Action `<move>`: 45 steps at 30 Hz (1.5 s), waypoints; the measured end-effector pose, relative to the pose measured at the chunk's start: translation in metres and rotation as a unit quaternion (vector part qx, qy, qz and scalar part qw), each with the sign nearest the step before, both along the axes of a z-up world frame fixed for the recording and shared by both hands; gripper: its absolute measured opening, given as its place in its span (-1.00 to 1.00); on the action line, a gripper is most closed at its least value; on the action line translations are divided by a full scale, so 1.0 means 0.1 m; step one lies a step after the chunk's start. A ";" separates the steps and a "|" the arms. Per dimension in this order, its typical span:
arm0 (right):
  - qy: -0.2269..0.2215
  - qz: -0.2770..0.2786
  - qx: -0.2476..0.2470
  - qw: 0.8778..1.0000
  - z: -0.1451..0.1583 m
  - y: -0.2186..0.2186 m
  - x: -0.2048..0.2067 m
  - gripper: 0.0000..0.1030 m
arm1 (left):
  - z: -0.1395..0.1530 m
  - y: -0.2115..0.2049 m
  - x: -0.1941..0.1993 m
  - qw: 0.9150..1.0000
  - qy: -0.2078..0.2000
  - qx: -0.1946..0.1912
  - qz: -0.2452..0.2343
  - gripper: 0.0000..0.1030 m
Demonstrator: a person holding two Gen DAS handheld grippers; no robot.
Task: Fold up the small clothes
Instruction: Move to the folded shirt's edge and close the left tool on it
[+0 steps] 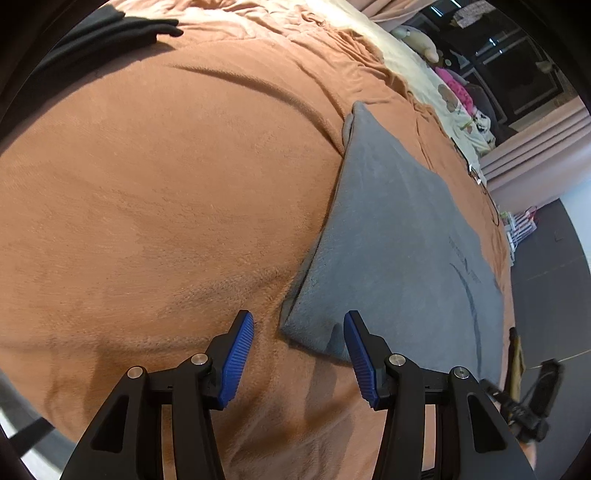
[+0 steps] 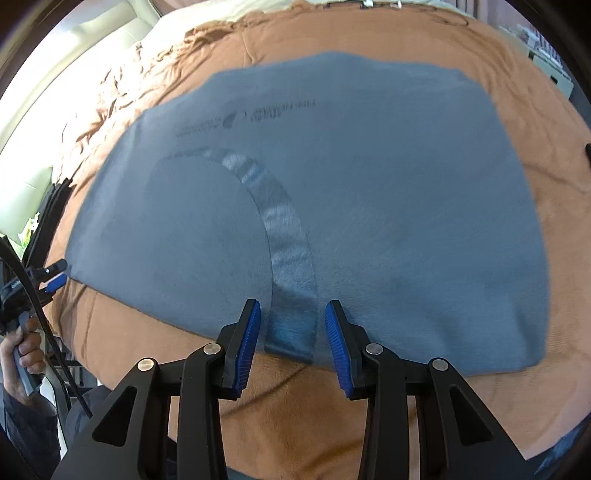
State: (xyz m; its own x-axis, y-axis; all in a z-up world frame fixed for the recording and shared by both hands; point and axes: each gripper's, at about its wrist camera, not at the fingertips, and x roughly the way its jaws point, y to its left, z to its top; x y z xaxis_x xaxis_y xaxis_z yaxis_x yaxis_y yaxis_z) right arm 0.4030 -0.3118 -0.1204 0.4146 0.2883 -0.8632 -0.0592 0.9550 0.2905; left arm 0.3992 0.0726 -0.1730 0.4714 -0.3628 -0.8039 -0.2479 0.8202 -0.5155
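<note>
A grey-blue garment (image 2: pixel 332 192) with a dark curved stripe and faint printed lettering lies flat on an orange-brown blanket (image 2: pixel 288 398). In the left wrist view the same grey-blue garment (image 1: pixel 399 236) stretches away to the right, its near corner folded under slightly. My left gripper (image 1: pixel 298 325) is open, with that near corner just between and ahead of its blue fingertips. My right gripper (image 2: pixel 292 314) is open over the garment's near hem, straddling the end of the stripe. Neither holds anything. The left gripper (image 2: pixel 55 275) also shows at the garment's left corner.
Dark folded clothes (image 1: pixel 110 33) lie at the far left of the blanket (image 1: pixel 166 184). A pale yellow sheet (image 1: pixel 424 74) with soft toys runs along the far side. A hand (image 2: pixel 26 354) grips the left tool's handle. The bed edge and dark floor (image 1: pixel 546 277) are to the right.
</note>
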 end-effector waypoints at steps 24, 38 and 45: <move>-0.010 0.107 0.045 0.993 -0.09 1.04 0.39 -0.66 | -0.09 0.25 -0.17 0.996 0.001 -0.086 0.040 -0.24; -0.012 0.103 0.073 0.992 -0.22 0.92 0.38 -0.66 | -0.18 0.17 -0.11 0.989 0.006 -0.132 0.073 -0.24; -0.020 0.094 0.070 0.993 -0.22 0.90 0.33 -0.66 | -0.10 0.11 -0.16 0.989 -0.012 -0.120 0.088 -0.42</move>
State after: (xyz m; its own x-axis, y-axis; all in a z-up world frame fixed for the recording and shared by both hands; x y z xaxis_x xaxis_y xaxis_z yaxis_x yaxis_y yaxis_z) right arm 0.4360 -0.2216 -0.1423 0.3757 0.4800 -0.7927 -0.2467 0.8763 0.4138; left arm 0.3835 0.0832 -0.1832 0.5625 -0.4529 -0.6917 -0.3606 0.6185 -0.6982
